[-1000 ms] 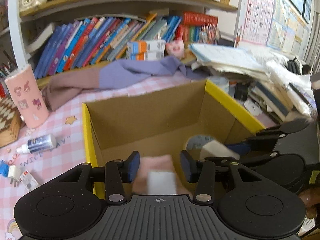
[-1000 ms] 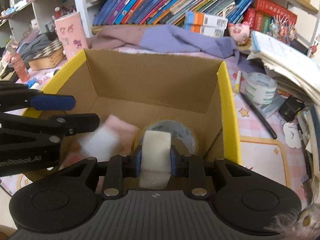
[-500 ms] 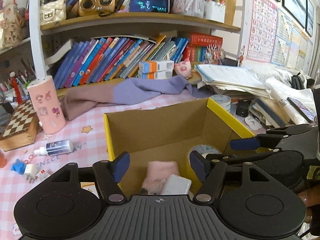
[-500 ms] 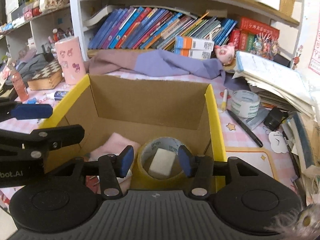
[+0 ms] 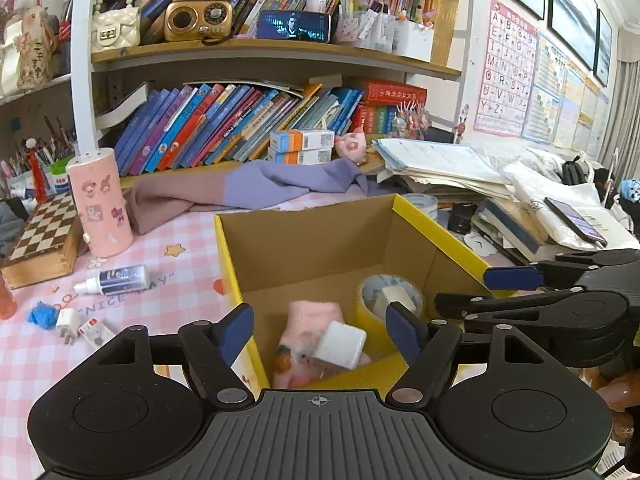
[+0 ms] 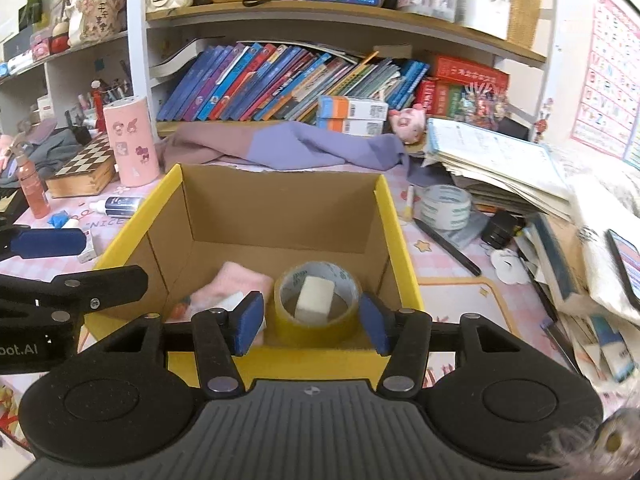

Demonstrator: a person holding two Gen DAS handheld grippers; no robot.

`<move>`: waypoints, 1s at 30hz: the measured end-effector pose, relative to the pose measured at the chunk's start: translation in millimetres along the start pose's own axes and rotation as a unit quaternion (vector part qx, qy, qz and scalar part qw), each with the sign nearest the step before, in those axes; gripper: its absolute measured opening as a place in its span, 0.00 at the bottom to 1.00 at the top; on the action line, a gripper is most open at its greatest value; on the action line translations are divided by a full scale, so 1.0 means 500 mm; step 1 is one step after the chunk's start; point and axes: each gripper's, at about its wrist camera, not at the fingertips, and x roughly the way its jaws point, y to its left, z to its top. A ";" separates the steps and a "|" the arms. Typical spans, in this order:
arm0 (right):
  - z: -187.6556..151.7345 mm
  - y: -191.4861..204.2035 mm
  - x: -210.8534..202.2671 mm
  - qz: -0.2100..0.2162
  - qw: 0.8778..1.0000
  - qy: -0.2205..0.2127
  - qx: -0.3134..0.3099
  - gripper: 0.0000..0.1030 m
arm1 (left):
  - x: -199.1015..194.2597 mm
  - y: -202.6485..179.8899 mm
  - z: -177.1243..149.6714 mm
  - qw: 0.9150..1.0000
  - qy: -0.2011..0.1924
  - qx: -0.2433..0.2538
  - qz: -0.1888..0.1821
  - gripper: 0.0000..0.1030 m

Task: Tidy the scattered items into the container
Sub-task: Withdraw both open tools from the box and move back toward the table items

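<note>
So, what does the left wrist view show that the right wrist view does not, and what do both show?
Only the left wrist view shows the white block lying fully in sight on the pink sock; the alphabet poster is seen whole.

Only the right wrist view shows the second tape roll whole on the table right of the box, with a black pen beside it.

Both show the cardboard box holding a tape roll with a white block inside its ring. Both tools, left and right, have just been opening and hold nothing.
</note>
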 end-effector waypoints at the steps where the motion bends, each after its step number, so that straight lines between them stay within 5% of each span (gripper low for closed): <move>1: -0.005 0.002 -0.008 -0.004 1.000 0.000 0.002 0.50 | -0.006 0.001 -0.004 1.000 0.000 0.000 -0.003 0.73; 30: -0.155 0.147 -0.171 -0.046 0.998 0.025 0.038 0.61 | -0.174 0.049 -0.140 0.998 0.045 0.003 -0.038 0.74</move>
